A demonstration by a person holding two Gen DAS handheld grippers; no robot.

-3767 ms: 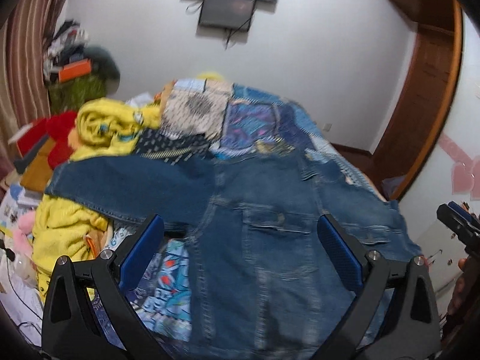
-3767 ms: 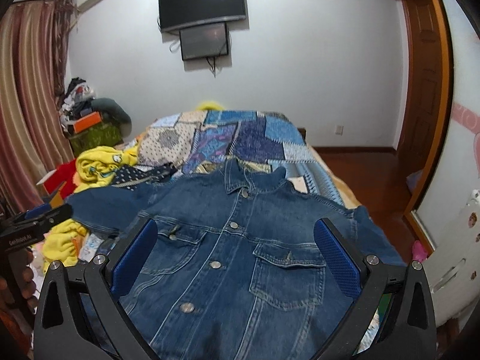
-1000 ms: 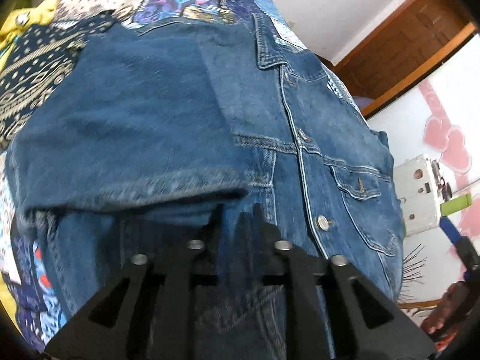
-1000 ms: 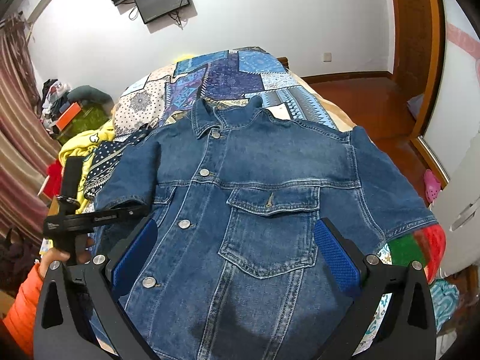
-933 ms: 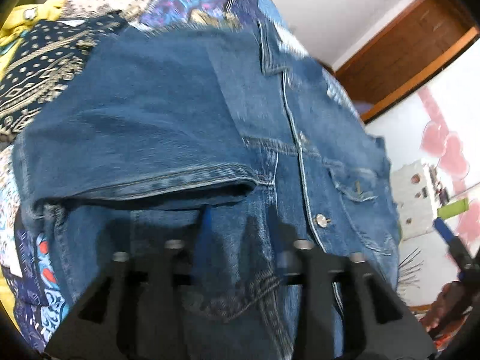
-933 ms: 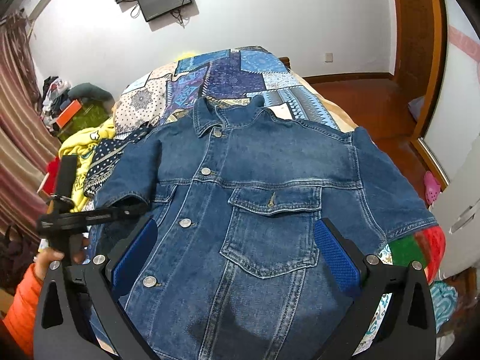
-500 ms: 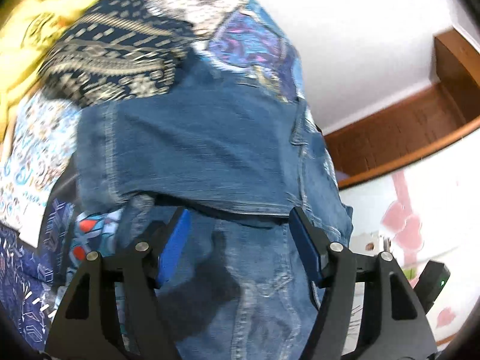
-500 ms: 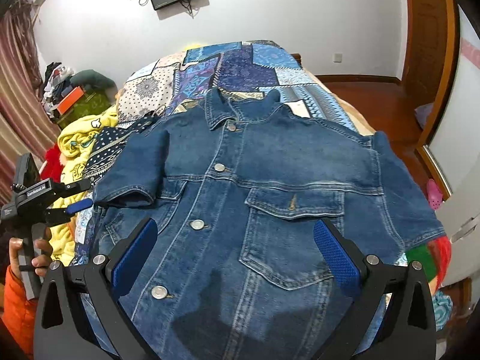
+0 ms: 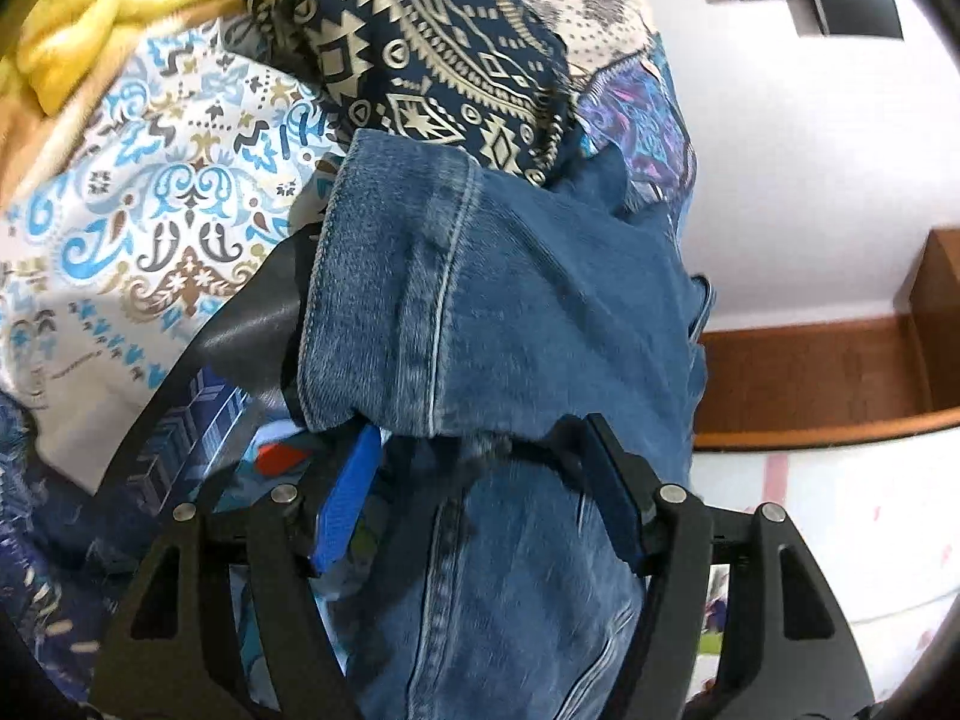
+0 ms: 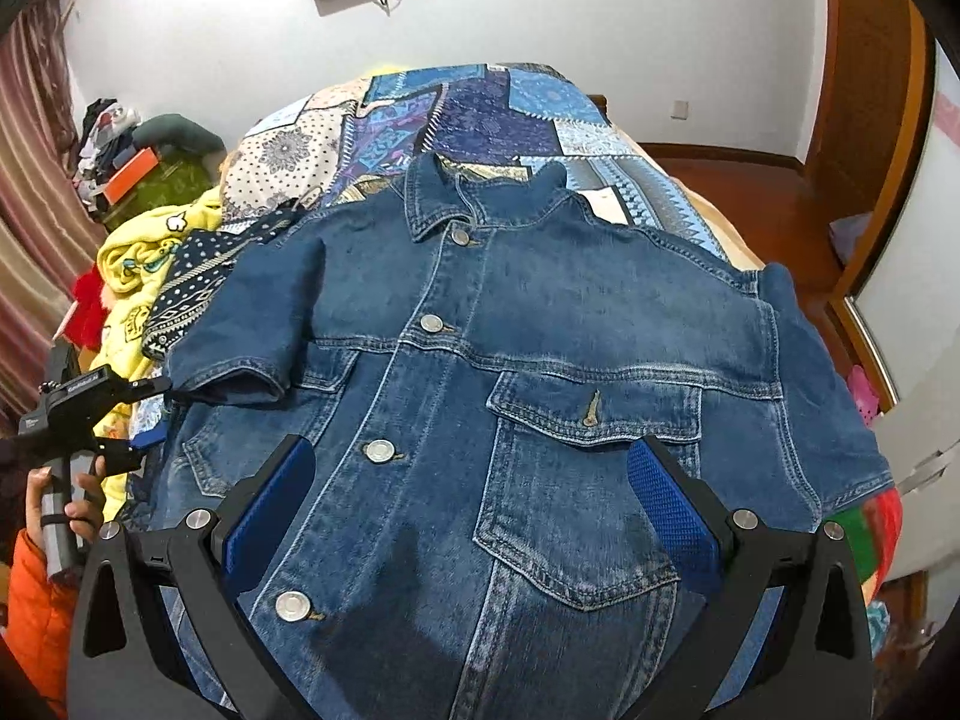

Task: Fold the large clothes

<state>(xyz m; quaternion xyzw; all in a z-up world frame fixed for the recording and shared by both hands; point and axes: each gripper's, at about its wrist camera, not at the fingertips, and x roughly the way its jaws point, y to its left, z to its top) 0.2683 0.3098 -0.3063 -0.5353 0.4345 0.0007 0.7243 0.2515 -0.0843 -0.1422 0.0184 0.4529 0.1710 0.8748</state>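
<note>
Denim jacket (image 10: 540,360) flat on bed, left tongs (image 9: 480,504) — earlier clamped together — now apart at folded-in sleeve (image 9: 480,300), right tongs (image 10: 468,510) apart.

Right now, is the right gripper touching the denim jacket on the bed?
Cannot tell. In the right wrist view the right gripper stands open over the denim jacket, and nothing shows plain contact or a plain gap.
</note>
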